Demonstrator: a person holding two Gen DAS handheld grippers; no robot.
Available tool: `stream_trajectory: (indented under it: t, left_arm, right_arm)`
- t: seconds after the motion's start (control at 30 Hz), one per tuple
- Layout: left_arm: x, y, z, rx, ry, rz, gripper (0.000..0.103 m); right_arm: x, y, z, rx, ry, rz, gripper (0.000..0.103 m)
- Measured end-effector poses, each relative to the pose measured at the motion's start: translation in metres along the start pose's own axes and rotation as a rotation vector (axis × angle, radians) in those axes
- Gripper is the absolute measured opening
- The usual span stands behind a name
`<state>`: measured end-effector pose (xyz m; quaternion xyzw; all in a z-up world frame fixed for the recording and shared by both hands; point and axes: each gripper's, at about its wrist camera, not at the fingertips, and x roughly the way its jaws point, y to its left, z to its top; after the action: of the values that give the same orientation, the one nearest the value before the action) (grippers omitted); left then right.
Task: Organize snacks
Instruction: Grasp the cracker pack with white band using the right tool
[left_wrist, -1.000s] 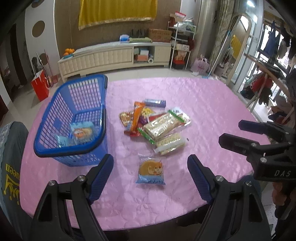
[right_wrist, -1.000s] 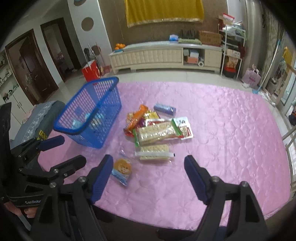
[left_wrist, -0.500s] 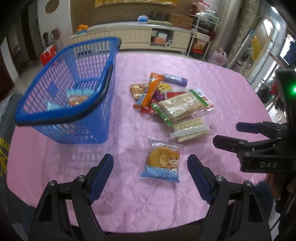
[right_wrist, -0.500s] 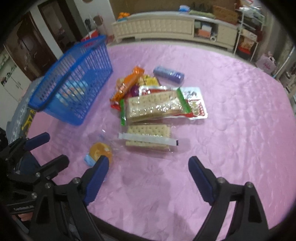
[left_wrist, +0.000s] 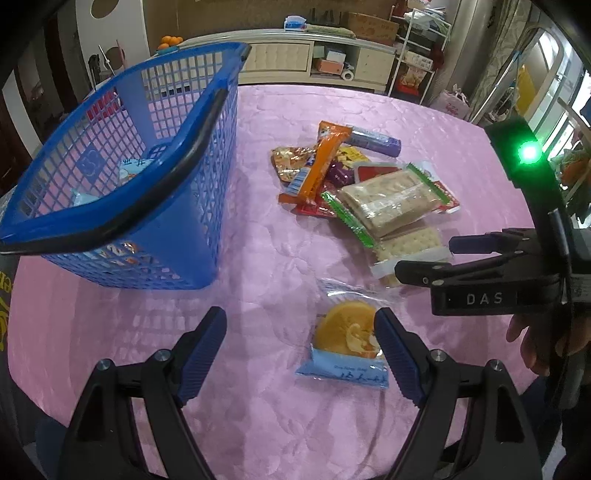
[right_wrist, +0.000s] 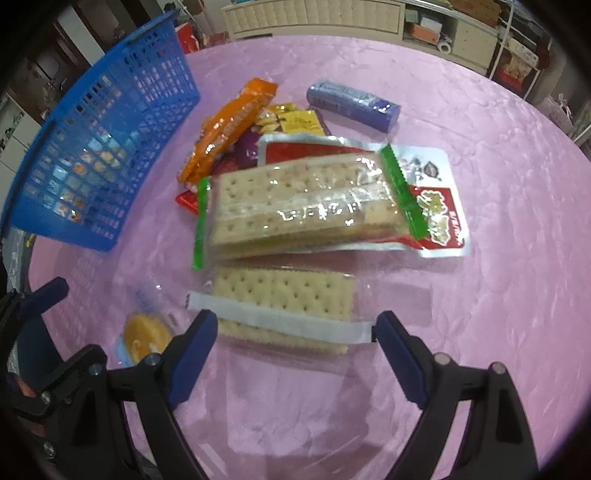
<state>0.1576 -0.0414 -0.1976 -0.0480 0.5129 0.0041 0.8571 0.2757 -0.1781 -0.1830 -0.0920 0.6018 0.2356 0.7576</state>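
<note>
Left gripper jaws apart, low over pink tablecloth, small cake packet just inside its right finger; right gripper jaws apart, straddling near cracker pack; blue basket far left, snack pile right of it.

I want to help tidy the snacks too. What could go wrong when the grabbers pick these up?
The right gripper straddles the cracker pack with the white band; squeezing might crack the crackers. The left gripper is off-centre over the round cake packet, so it may pinch only wrapper and slip. The grippers sit close and might bump.
</note>
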Motion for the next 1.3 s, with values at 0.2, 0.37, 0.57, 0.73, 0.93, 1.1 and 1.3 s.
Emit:
stream_trajectory:
  t: [0.2, 0.37, 0.57, 0.73, 0.93, 1.1, 1.3]
  left_arm:
    - [0.008, 0.003, 0.0, -0.002, 0.014, 0.006, 0.08]
    - [0.011, 0.005, -0.001, -0.002, 0.018, 0.001, 0.08]
    - [0.012, 0.007, 0.0, 0.003, 0.019, 0.006, 0.08]
    - [0.009, 0.003, 0.001, 0.026, 0.011, 0.02, 0.08]
    - [0.002, -0.007, 0.006, 0.062, 0.0, 0.022, 0.08]
    - [-0.003, -0.022, 0.016, 0.12, -0.014, 0.021, 0.08]
    - [-0.005, -0.049, 0.033, 0.214, -0.021, -0.019, 0.08]
  right_arm:
    - [0.005, 0.014, 0.001, -0.06, 0.022, -0.03, 0.103]
    - [0.008, 0.022, -0.001, -0.08, 0.024, -0.062, 0.103]
    - [0.013, 0.024, 0.001, -0.096, 0.008, -0.056, 0.103]
    - [0.004, 0.028, -0.007, -0.135, -0.042, -0.051, 0.086]
    - [-0.008, 0.012, -0.028, -0.121, -0.049, -0.033, 0.082]
    - [-0.022, -0.008, -0.043, -0.065, -0.061, -0.015, 0.082]
    - [-0.041, -0.032, -0.055, -0.029, -0.078, -0.009, 0.082]
